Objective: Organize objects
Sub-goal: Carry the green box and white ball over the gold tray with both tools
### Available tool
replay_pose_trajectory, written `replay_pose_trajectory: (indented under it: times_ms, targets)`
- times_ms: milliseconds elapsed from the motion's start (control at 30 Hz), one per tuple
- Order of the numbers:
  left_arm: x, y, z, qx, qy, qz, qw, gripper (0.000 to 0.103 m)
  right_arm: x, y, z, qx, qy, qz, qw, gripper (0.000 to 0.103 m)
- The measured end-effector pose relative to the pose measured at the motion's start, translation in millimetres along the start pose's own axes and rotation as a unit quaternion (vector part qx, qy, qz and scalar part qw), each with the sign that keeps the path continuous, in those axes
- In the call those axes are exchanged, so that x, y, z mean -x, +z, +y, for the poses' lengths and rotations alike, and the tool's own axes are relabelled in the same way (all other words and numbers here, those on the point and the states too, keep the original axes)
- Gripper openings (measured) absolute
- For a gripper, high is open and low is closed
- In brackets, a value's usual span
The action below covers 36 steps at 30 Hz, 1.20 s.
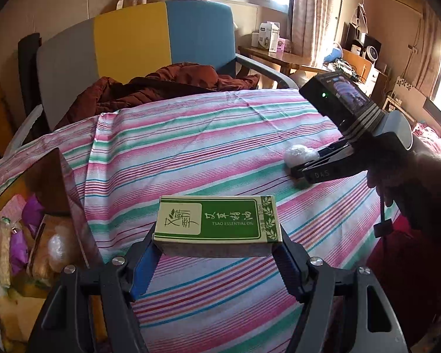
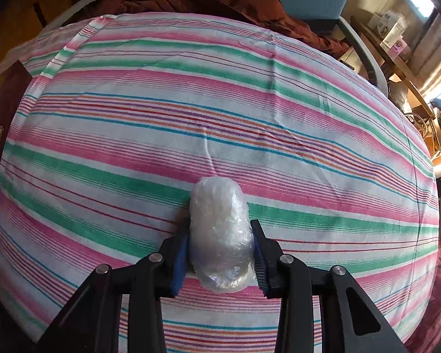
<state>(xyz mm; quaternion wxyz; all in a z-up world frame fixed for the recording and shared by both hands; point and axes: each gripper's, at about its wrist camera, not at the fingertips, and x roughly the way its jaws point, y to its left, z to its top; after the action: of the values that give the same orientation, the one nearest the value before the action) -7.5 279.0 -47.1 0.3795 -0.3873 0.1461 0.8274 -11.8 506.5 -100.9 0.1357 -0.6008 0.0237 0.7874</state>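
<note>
The green essential-oil box (image 1: 217,225) sits crosswise between the left tongs (image 1: 217,261), its short ends pressed by the blue pads (image 1: 142,267) at 9 and 3 o'clock, so these tongs are clamped on it, holding it above the striped cloth (image 1: 191,135). From the box toward 2 o'clock lies the clear plastic-wrapped bundle (image 2: 222,235), resting on the same cloth, with the right tongs (image 2: 220,253) closed against its two sides. In the left wrist view the right tool reaches in from 3 o'clock, angled down toward the bundle (image 1: 301,154), with a hand (image 1: 408,173) wrapped around its grip. At 9 o'clock of the box an open carton (image 1: 44,206) holds mixed packets. A brown jacket (image 1: 161,83) lies at 12 o'clock on a chair (image 1: 132,35).
</note>
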Motion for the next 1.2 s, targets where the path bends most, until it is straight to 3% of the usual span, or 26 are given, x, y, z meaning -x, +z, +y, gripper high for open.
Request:
replay_pose_trajectory:
  times_ms: [267,467,733,1033,1200]
  targets:
    - [47,-9,48,0.052,0.019,-0.028,0.9981,0.072,24,-6,58,0.047,0.034,-0.008,0.998,0.038]
    - [74,-25,101,0.106,0.055,-0.044,0.9919,0.072,60,-4,112,0.063,0.088,-0.058,0.992,0.038]
    - [107,-54,168,0.183,0.088,-0.059,0.9774,0.072,101,-5,190,0.073,0.166,-0.125,0.975,0.038]
    - [116,-72,215,0.260,0.067,-0.056,0.9617,0.073,116,-18,261,0.079,0.210,-0.146,0.963,0.038]
    - [108,-64,221,0.265,0.053,-0.052,0.9615,0.073,111,-19,284,0.079,0.201,-0.149,0.965,0.039]
